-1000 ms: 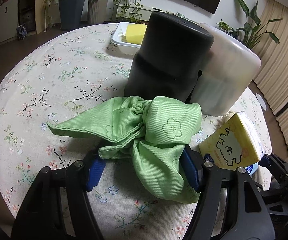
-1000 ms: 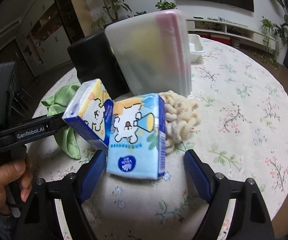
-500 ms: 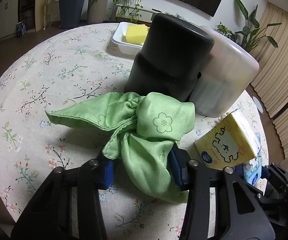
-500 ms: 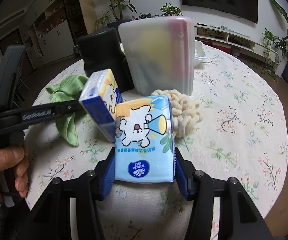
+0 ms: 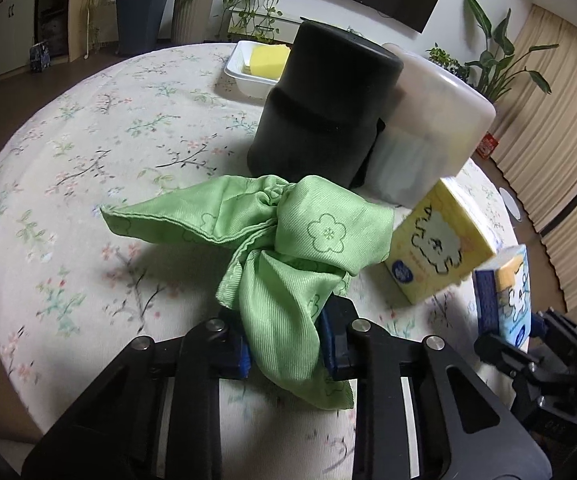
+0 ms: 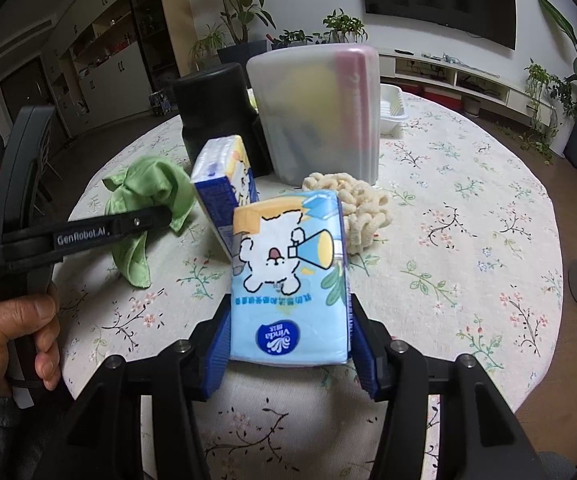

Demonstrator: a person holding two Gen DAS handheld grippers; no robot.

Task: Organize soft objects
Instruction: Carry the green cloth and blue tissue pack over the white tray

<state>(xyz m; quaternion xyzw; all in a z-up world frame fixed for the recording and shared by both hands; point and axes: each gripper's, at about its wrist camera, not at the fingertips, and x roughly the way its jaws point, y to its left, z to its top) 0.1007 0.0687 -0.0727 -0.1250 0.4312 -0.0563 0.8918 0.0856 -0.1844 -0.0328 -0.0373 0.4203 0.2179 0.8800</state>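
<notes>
The left gripper (image 5: pixel 284 344) tips down at the flowery table (image 5: pixel 88 160) and pinches the green cloth (image 5: pixel 288 240) tight. The right gripper (image 6: pixel 288 344) tips down too, squeezing the blue tissue pack (image 6: pixel 288 280) beside the yellow pack (image 6: pixel 228 176).

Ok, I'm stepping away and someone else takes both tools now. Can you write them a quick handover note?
Left tool: shut on the crumpled green cloth, which still lies mostly on the floral tablecloth.
Right tool: shut on the blue tissue pack.
Yellow tissue pack and cream chenille sponge sit loose beside the black container and the frosted plastic box.
Done: both grasps made. Left: put the cloth and blue pack away, then the yellow pack and sponge.
</notes>
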